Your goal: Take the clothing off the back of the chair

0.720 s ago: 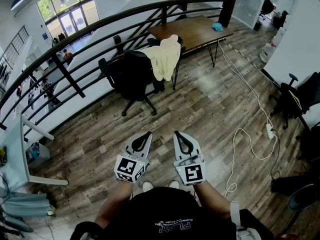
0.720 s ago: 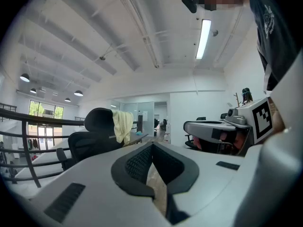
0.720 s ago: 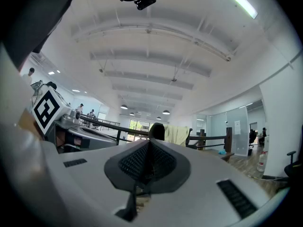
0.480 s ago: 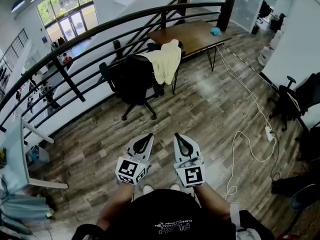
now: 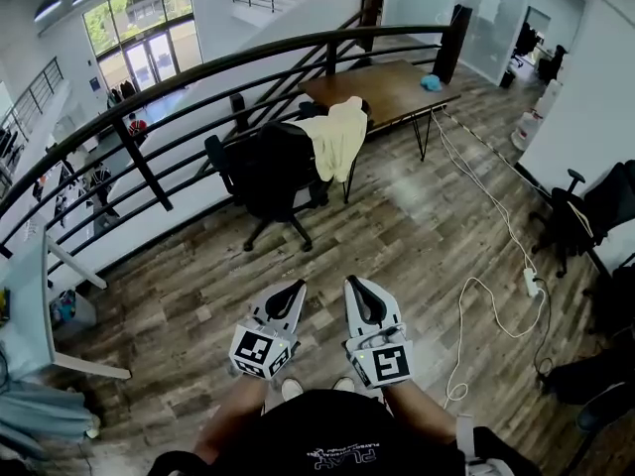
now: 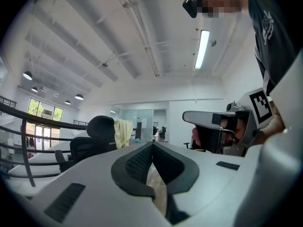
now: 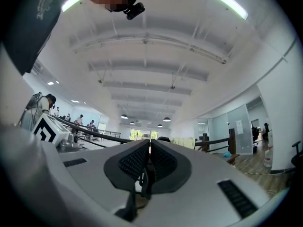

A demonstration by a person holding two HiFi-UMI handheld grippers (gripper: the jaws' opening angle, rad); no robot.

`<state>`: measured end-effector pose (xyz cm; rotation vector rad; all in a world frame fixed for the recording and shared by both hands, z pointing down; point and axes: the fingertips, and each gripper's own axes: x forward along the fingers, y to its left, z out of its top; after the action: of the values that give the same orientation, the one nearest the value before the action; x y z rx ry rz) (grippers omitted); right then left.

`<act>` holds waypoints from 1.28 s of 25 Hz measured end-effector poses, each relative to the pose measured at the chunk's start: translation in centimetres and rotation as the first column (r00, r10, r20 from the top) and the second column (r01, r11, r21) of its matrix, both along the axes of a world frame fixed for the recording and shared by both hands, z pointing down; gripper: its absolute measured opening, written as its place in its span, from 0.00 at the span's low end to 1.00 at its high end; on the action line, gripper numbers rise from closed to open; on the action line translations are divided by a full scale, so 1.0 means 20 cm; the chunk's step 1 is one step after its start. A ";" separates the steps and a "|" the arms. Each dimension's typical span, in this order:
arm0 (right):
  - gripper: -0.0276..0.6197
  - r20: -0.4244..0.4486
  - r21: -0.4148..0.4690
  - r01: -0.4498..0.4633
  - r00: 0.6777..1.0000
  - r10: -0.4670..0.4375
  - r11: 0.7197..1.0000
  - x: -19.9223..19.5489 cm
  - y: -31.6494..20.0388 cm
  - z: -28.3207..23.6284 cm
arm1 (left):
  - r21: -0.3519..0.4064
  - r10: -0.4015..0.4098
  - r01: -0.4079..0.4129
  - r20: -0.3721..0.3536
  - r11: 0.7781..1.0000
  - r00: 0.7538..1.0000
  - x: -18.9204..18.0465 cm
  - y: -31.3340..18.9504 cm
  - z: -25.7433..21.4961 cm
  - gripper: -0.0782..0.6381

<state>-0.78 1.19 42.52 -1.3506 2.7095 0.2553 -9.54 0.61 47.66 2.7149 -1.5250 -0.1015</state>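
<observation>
Left tool [image 5: 300, 285] and right tool [image 5: 350, 282], jaws together.

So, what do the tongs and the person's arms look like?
Both the left tongs and right tongs have pale grey shells, black ribbed pads round a teardrop gap, and a cube with black-and-white square markers at the rear. The person wears a black top with pale lettering.

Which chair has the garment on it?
The black office chair by the railing, beside the wooden table: a pale yellow garment hangs over its back. The chair at the right wall has none.
</observation>
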 end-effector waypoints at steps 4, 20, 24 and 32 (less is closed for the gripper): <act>0.08 0.009 -0.012 0.013 1.000 -0.013 1.000 -0.03 0.01 -0.01 | 0.008 -0.006 0.006 -0.015 1.000 1.000 -0.03 0.02 -0.02 0.13; 0.08 0.042 -0.057 -0.067 0.997 0.069 0.996 -0.03 0.06 0.01 | 0.009 0.079 -0.079 -0.032 0.997 0.996 -0.10 0.04 -0.02 0.13; 0.08 0.039 -0.065 -0.090 0.995 0.093 0.994 -0.05 0.07 0.01 | 0.010 0.118 -0.118 -0.027 0.993 0.993 -0.09 0.07 0.00 0.13; 0.08 0.006 -0.046 -0.105 0.994 0.105 0.993 -0.14 0.09 0.02 | 0.002 0.060 -0.060 -0.083 0.998 0.995 -0.24 0.08 0.01 0.13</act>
<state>-3.61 3.03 42.99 -1.5052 2.6567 0.1977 -14.25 2.18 47.82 2.7161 -1.4199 -0.2098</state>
